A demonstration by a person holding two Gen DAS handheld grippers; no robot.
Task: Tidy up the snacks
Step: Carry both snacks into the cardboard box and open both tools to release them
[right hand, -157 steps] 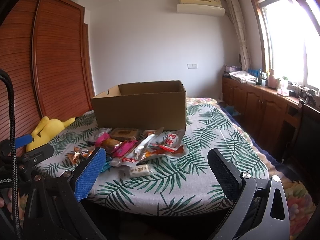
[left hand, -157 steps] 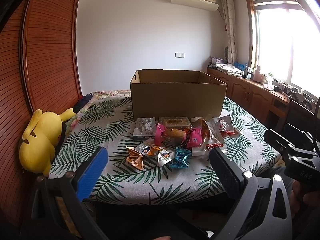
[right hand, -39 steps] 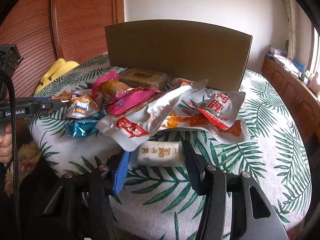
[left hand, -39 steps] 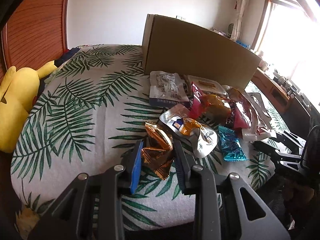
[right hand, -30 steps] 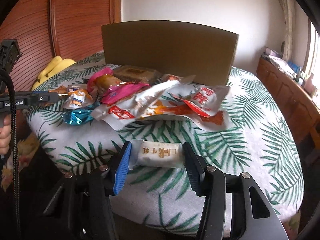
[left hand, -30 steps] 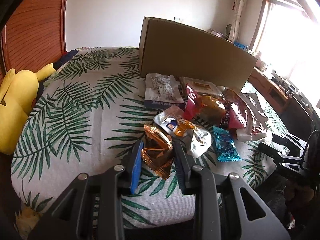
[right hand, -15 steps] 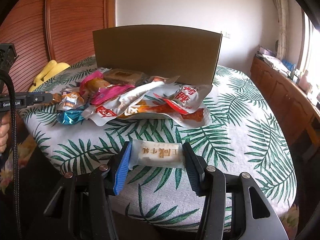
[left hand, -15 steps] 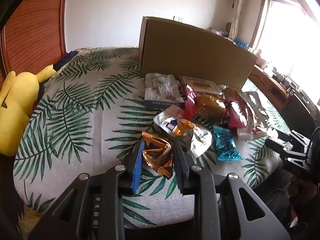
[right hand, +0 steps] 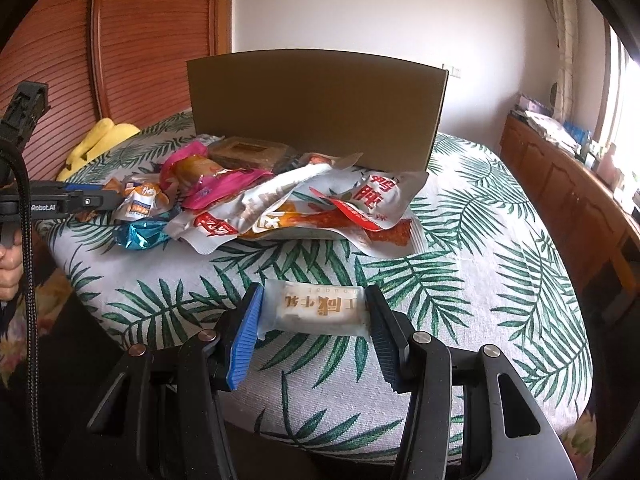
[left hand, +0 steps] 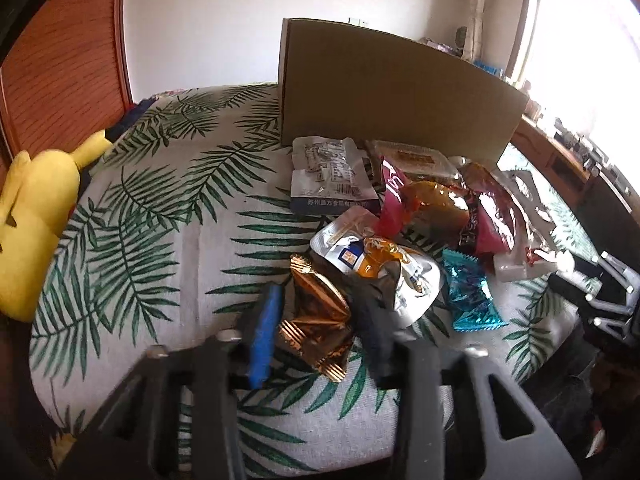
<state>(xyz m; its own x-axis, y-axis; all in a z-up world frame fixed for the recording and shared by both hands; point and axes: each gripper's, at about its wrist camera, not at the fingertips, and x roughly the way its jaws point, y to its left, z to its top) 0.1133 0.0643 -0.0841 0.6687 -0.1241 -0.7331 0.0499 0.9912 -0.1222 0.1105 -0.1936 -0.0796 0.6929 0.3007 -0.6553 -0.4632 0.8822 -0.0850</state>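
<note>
While its jaws pinch a crumpled gold wrapper (left hand: 316, 320), the left gripper (left hand: 320, 320) hangs low over a leaf-print cloth (left hand: 160, 208); motion blur softens the fingers, so the grip on the far side is probably firm but hard to read. Just beyond the wrapper lie a silver pouch (left hand: 376, 264) and a teal sweet (left hand: 472, 300), then pink packets (left hand: 480, 220) and a white sachet (left hand: 332, 176), all heaped before a cardboard box (left hand: 392, 96). A yellow plush toy (left hand: 32, 216) sits at the cloth's left edge.

The right gripper (right hand: 316, 312) clamps a white bar (right hand: 316, 308) by its two ends, lifted near the cloth's front edge, apart from the heap. Behind it sprawl red-and-white bags (right hand: 360, 208) against the box. A hand (right hand: 10, 264) grips the other tool at far left.
</note>
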